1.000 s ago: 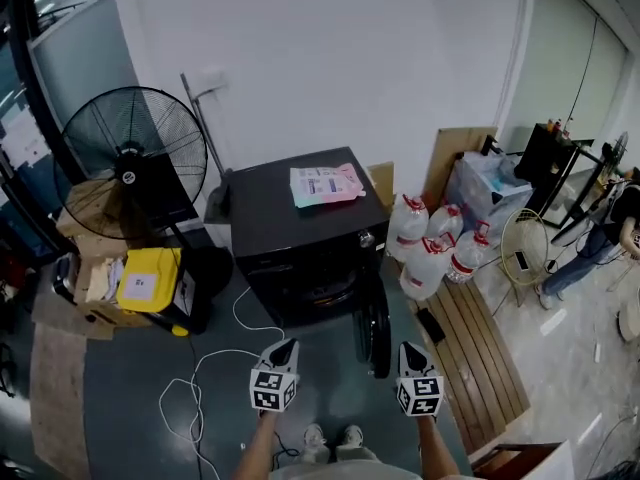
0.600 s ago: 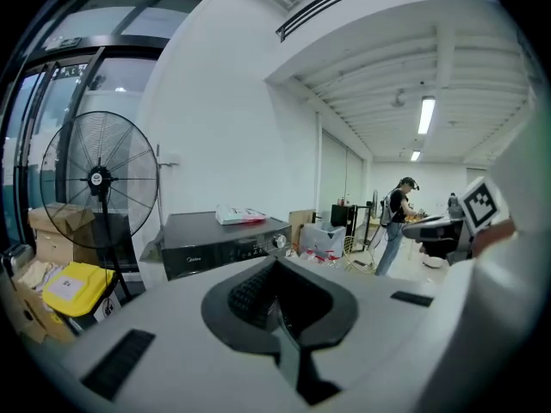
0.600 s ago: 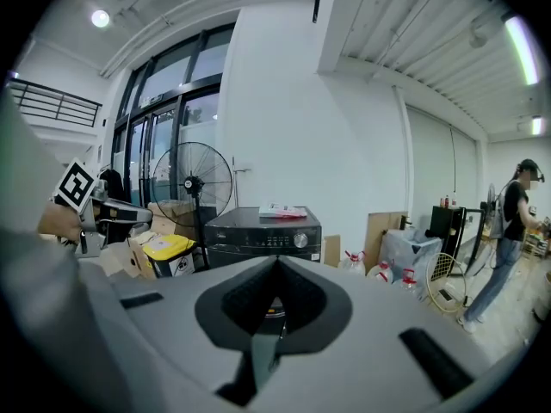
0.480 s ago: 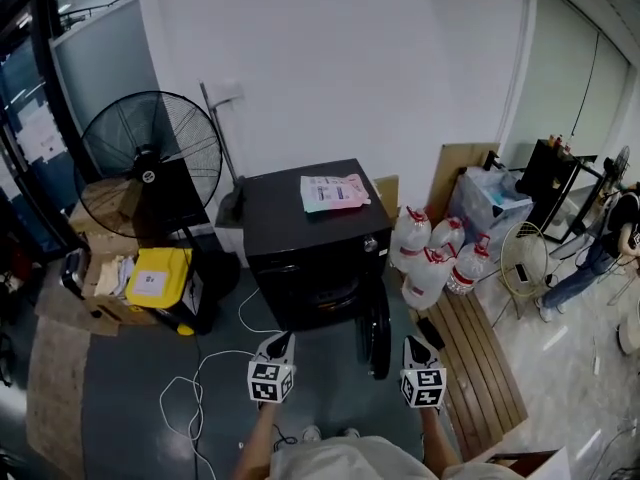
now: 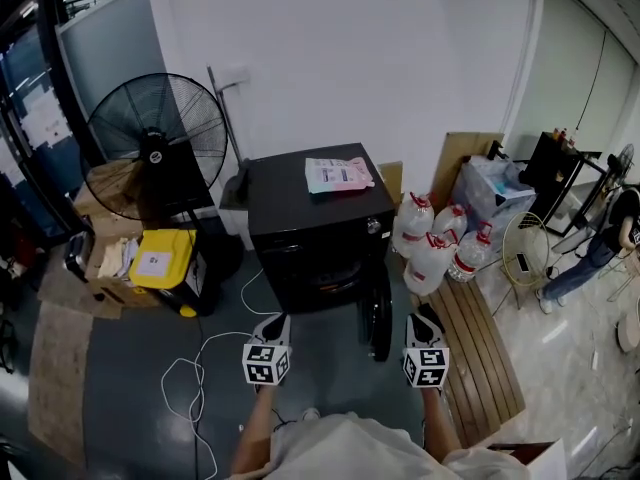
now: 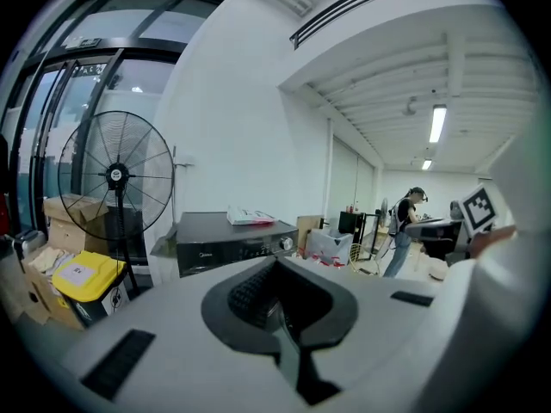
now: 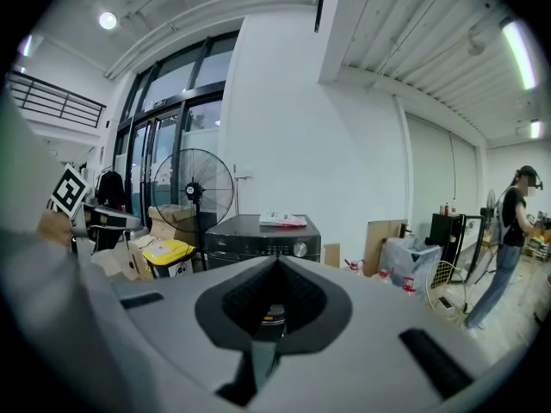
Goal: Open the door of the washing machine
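Left hand-held gripper (image 5: pixel 278 323) risen, grey floor (image 5: pixel 130 388)

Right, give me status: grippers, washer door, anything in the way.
Left gripper shut, empty; right gripper shut, empty; both short of the washing machine. Door looks already swung open, edge-on at front right. White cable loose on floor ahead left.
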